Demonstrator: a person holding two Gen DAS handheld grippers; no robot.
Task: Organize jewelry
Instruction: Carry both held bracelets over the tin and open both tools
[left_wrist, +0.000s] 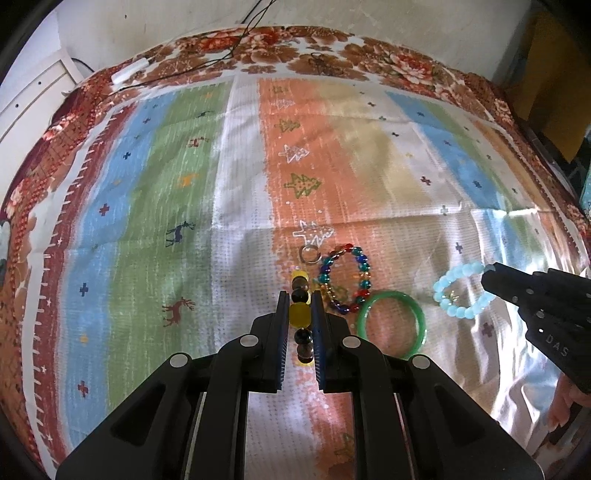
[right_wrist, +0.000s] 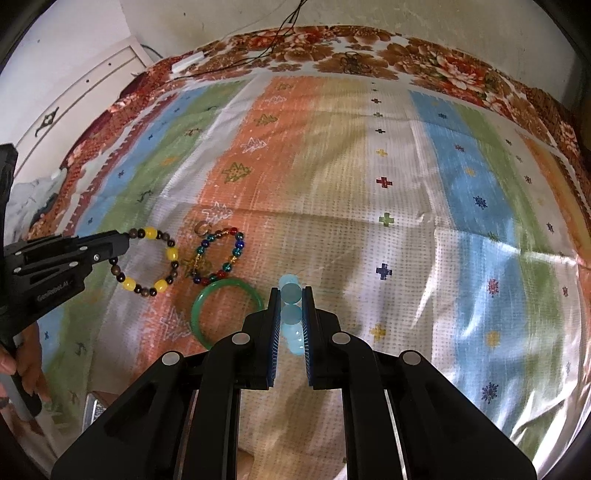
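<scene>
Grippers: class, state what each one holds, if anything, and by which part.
Left gripper pinches the yellow-and-brown bracelet by beads on one side of its loop. Right gripper pinches the pale-blue bracelet likewise.

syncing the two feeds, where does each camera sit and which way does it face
Left wrist: on the left claw, facing down at the cloth; its fingers pinch the yellow bracelet.
Right wrist: on the right claw, same tilt; pinches the blue bracelet.
Shared: green bangle, multicolour bracelet, ring, each other's claw.
</scene>
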